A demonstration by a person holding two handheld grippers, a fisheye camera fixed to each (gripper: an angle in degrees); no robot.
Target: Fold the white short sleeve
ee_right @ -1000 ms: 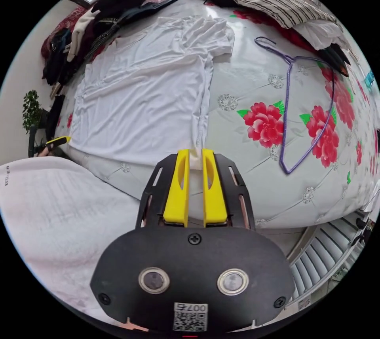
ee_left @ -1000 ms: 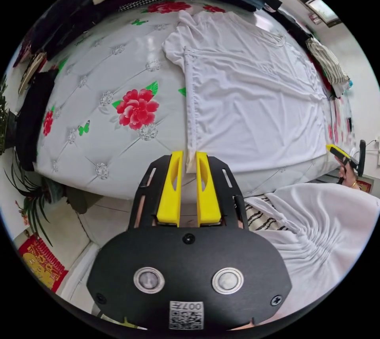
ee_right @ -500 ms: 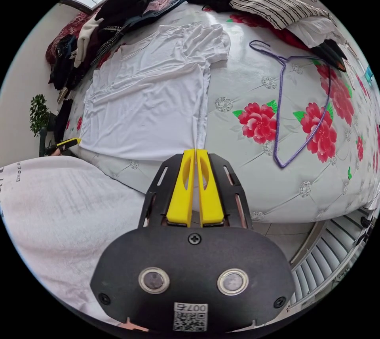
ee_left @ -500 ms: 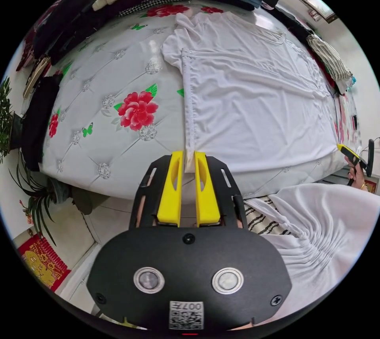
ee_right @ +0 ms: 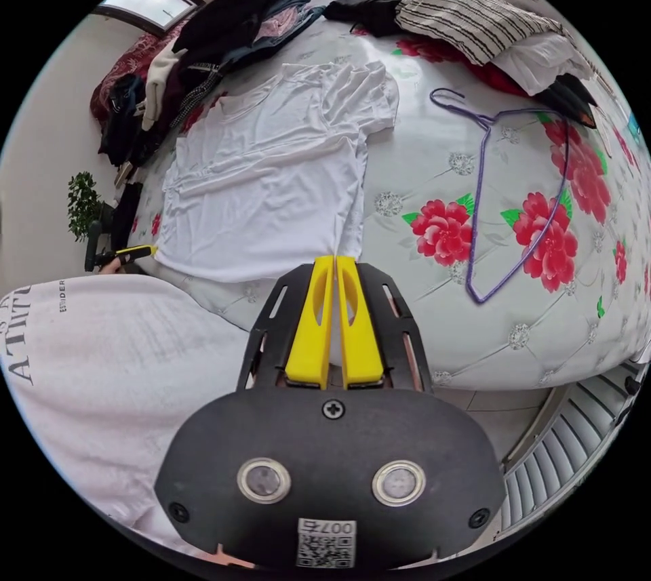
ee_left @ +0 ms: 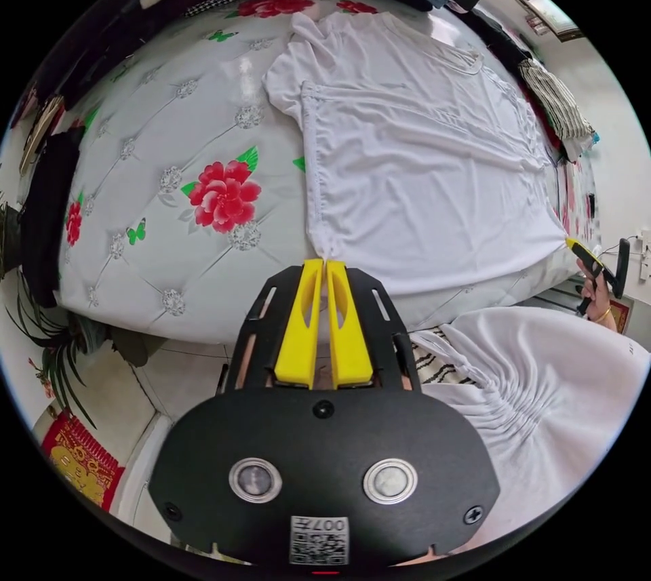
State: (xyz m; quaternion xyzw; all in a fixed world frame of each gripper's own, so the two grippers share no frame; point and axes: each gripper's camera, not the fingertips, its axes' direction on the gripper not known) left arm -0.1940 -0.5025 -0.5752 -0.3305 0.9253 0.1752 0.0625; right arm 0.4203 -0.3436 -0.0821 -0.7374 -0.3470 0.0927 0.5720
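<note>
Your left gripper (ee_left: 325,264) has clenched on the hem corner of the white short-sleeve shirt (ee_left: 420,161), matching your right gripper (ee_right: 335,260) on the opposite corner. The shirt lies flat on the floral mattress (ee_left: 203,133); lifting the hem comes next.

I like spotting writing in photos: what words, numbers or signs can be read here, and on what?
"ATITU": large dark letters on the person's white top, cut off at the edge.
Small print beside it: too small to read.
Square code sticker: digits too blurred to trust.
</note>
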